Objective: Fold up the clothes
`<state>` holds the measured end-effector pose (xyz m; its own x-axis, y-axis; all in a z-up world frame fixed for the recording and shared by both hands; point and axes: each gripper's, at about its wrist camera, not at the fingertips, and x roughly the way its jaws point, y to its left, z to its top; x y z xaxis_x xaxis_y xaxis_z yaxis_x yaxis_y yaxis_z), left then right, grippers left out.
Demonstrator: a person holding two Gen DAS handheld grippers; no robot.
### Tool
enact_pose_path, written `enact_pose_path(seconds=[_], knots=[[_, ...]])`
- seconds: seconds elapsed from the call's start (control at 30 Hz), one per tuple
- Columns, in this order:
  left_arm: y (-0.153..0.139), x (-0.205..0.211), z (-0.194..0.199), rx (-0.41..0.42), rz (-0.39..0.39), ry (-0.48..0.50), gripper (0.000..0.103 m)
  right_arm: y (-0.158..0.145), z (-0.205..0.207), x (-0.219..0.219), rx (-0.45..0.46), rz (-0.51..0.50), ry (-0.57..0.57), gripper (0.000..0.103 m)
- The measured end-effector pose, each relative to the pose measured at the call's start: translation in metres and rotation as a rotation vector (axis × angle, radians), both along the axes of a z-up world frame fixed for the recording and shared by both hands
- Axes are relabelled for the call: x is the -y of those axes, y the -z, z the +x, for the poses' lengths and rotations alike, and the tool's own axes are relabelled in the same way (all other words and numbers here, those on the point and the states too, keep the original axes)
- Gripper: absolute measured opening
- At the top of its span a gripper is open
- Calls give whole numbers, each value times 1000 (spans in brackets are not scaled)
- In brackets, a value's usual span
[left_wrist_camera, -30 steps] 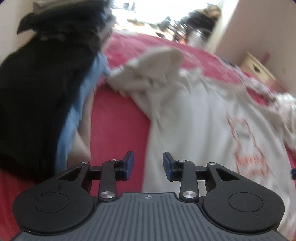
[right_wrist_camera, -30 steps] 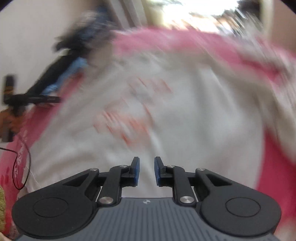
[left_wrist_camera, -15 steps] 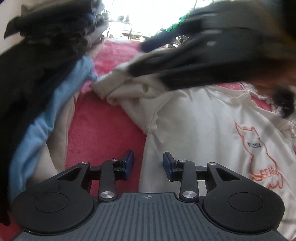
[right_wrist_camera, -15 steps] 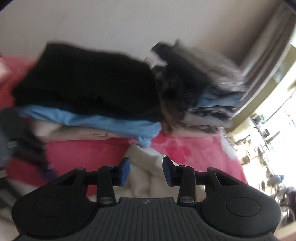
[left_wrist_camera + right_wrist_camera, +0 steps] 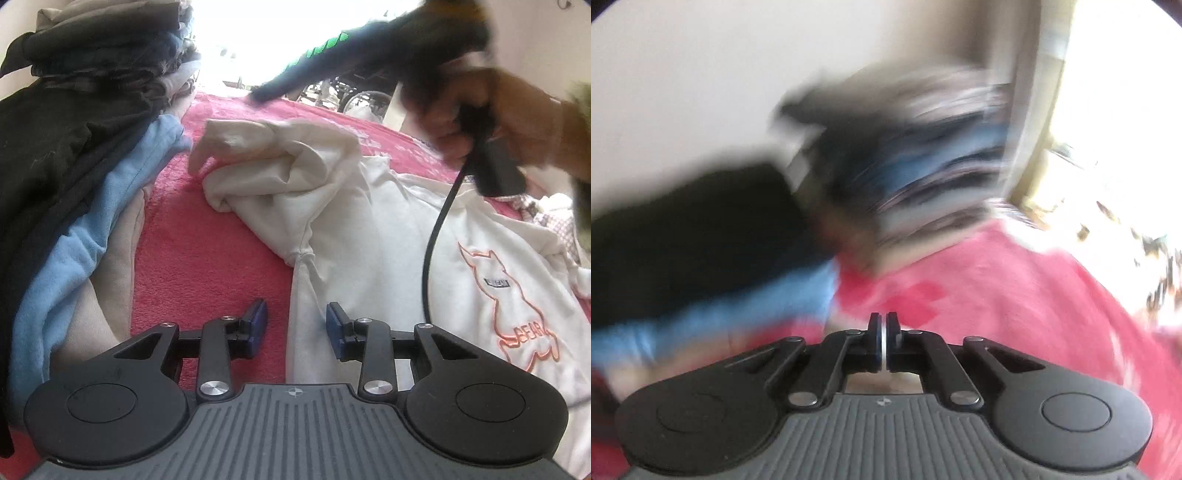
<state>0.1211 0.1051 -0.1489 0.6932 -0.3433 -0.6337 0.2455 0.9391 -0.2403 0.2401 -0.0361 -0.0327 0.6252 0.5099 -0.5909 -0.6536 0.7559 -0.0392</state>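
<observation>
Our white shirt (image 5: 388, 236) lies spread on the red bed (image 5: 207, 258), sleeve bunched at 12 o'clock. Left claw (image 5: 295, 326) is spread; right claw (image 5: 882, 341) looks pressed together, maybe pinching cloth. We should pull the sleeve flat.

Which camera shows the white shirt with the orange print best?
The left wrist view: the white shirt lies spread on the red blanket, print visible. The right wrist view is motion-blurred and shows only blanket and stacked clothes.

Clothes spread over the bed (image 5: 207, 258)

The sweatshirt (image 5: 369, 251) lies on the bed to the right; folded stacks (image 5: 74, 155) sit at its left, another pile (image 5: 110, 48) behind them, against the wall.
</observation>
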Motion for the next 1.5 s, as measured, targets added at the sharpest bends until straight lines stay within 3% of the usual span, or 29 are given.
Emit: enact_pose_path(seconds=[0.1,0.2,0.33,0.4,0.43,0.47,0.6,0.67,0.8,0.83,0.9,1.0,1.1,1.37,1.5], knots=[[-4,0,4,2,13,12,35,-26,-6,56,-48,290,191,0],[-9,3,17,-4,44,-8,35,-33,-24,97,-49,421,265,0],[-27,6,39,12,89,-74,36,-19,-41,96,-14,261,235,5],[-34,11,57,38,148,-87,37,-9,-45,85,14,156,205,17],[-36,15,65,55,199,-90,37,-6,-45,79,31,115,191,30],[-38,20,74,79,263,-89,37,-1,-45,75,46,85,186,37],[-35,36,98,184,457,-86,37,14,-30,68,21,68,243,37],[-32,38,110,179,488,-97,37,15,-25,73,-10,104,279,37],[-21,39,129,114,481,-94,37,15,-24,87,-52,162,311,38],[-20,38,131,103,459,-96,33,15,-24,89,-59,165,314,38],[-21,34,133,88,399,-104,14,14,-27,93,-66,168,323,38],[-30,30,132,82,324,-129,6,13,-31,100,-83,192,348,38],[-55,21,123,110,214,-152,5,9,-34,111,-107,256,388,38],[-153,-6,72,311,87,-167,5,-16,-47,122,-104,374,387,38],[-186,-36,51,375,128,-194,5,-28,-53,110,-107,405,327,38]])
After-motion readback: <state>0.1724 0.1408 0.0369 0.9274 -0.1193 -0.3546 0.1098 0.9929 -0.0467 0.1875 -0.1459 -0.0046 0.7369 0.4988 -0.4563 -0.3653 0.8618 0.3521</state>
